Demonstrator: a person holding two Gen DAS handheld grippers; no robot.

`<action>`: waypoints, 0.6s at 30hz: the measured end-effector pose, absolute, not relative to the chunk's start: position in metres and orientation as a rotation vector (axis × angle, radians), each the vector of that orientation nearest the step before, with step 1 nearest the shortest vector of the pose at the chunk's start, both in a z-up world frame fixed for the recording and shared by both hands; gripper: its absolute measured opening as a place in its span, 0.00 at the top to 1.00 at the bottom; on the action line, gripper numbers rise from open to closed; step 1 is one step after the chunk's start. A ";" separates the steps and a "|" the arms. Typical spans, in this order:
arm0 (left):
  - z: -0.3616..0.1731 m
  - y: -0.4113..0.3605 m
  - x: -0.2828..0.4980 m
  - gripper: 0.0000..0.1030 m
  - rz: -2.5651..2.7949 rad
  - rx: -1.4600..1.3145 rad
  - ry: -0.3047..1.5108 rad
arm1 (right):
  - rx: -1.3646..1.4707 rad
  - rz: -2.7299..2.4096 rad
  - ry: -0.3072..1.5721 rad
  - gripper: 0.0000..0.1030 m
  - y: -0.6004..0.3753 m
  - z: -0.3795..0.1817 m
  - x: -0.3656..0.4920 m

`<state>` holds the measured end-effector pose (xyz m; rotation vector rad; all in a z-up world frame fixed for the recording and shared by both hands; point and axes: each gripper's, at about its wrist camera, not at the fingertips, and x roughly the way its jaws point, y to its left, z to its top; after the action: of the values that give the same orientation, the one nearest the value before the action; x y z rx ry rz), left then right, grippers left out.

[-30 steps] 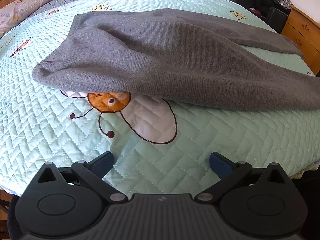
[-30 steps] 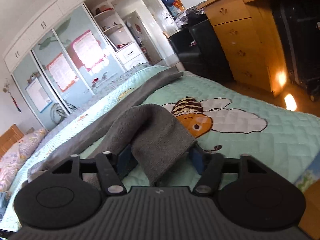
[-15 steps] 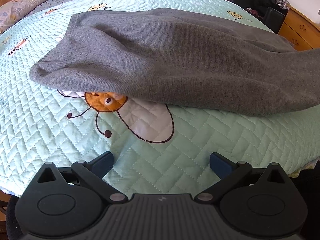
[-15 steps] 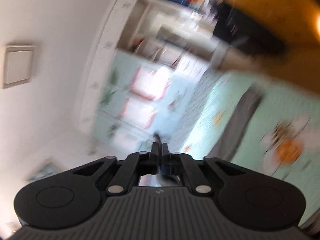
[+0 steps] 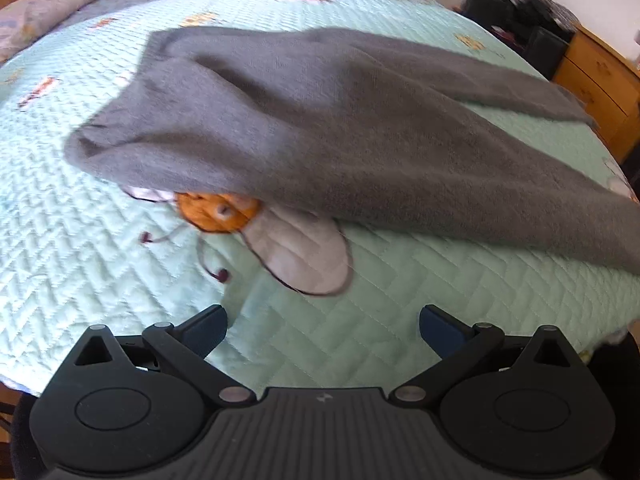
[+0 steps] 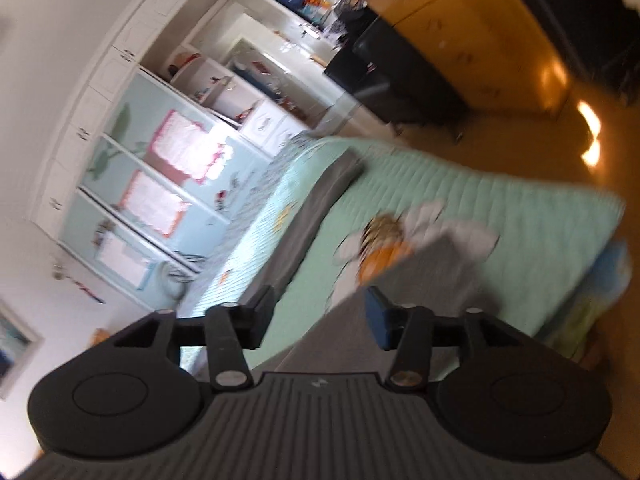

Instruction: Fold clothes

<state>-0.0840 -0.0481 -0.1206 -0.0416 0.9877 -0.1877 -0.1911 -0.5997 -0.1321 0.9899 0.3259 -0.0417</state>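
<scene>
Grey garment (image 5: 340,136) lies doubled lengthwise on the bed (image 5: 100,240). I hold the left tool (image 5: 323,322) wide, empty, short of its near edge; right tool (image 6: 316,312) wide, empty. Mid-fold, I reckon; a cross fold needs both ends pinched.

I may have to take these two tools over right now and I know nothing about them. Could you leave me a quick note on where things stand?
Left tool: open, empty, over the quilt just short of the garment.
Right tool: open, empty, tilted; grey cloth lies below it.
Garment: grey, spread loosely across the bed, its near edge over a bee print.
Done: no neat fold shows.
Left: grip an edge and fold it.
</scene>
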 end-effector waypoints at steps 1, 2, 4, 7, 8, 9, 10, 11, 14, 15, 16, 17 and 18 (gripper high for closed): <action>-0.119 -0.043 -0.083 0.01 -0.169 -0.061 0.975 | 1.013 -0.012 0.327 0.46 -0.595 -0.136 -0.191; -0.116 -0.037 -0.082 0.01 -0.151 -0.090 0.964 | 1.036 0.016 0.328 0.44 -0.588 -0.139 -0.192; -0.112 -0.024 -0.080 0.01 -0.116 -0.146 0.943 | 1.084 0.068 0.333 0.42 -0.577 -0.147 -0.193; -0.111 -0.004 -0.077 0.01 -0.095 -0.214 0.920 | 1.170 0.101 0.371 0.40 -0.570 -0.159 -0.192; -0.112 0.004 -0.075 0.01 -0.097 -0.252 0.909 | 1.193 0.100 0.377 0.40 -0.568 -0.162 -0.194; -0.114 0.014 -0.073 0.01 -0.112 -0.319 0.899 | 1.214 0.099 0.382 0.40 -0.567 -0.164 -0.197; -0.117 0.024 -0.071 0.01 -0.124 -0.383 0.888 | 1.231 0.099 0.385 0.40 -0.566 -0.166 -0.198; -0.121 0.032 -0.068 0.01 -0.125 -0.435 0.878 | 1.241 0.099 0.387 0.40 -0.565 -0.167 -0.200; -0.130 0.049 -0.055 0.02 -0.115 -0.551 0.845 | 1.246 0.107 0.396 0.39 -0.561 -0.164 -0.204; -0.131 0.052 -0.050 0.02 -0.105 -0.571 0.834 | 1.243 0.109 0.400 0.39 -0.559 -0.164 -0.204; -0.133 0.054 -0.044 0.02 -0.096 -0.590 0.822 | 1.238 0.112 0.402 0.38 -0.555 -0.166 -0.204; -0.135 0.057 -0.039 0.01 -0.087 -0.610 0.811 | 1.235 0.114 0.404 0.38 -0.553 -0.167 -0.204; -0.137 0.059 -0.034 0.01 -0.077 -0.630 0.799 | 1.234 0.115 0.406 0.38 -0.552 -0.167 -0.205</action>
<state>-0.0339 0.0590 -0.1373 -0.6296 0.7990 -0.0772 -0.2046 -0.5521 -0.1671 1.2341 0.4063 0.1154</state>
